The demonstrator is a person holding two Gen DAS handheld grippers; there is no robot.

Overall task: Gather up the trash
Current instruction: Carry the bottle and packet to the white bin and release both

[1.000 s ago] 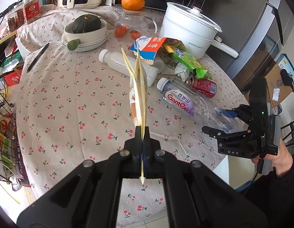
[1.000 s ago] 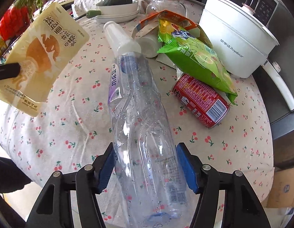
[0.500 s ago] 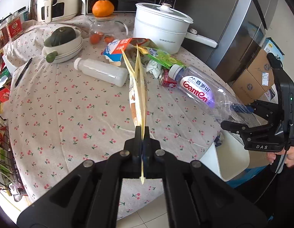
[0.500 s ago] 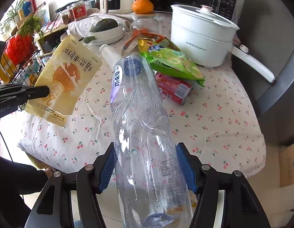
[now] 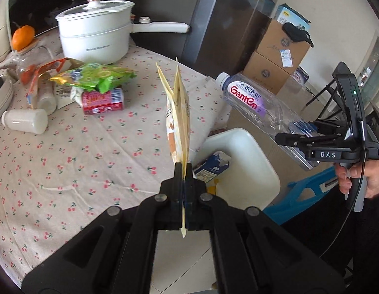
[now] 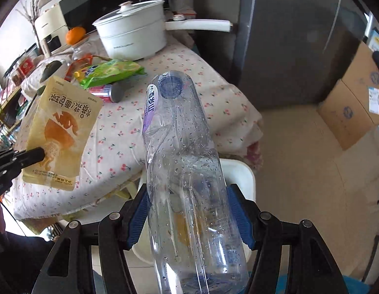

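My left gripper is shut on the bottom edge of a flat yellow snack pouch, held edge-on over the table's rim; the right wrist view shows the same pouch face-on. My right gripper is shut on a large clear plastic water bottle, its blue pads pressed on both sides. That bottle hangs in the air off the table's edge, above a white bin. The bin stands on the floor beside the table and holds a blue-and-white carton.
On the cherry-print tablecloth lie a red can, a green snack bag, an orange carton and two small white bottles. A white pot stands behind. Cardboard boxes and a blue stool are on the floor.
Both grippers have swung right, off the table towards the white bin, each carrying its item. The bottle has been lifted clear of the tabletop and now hangs above the bin.
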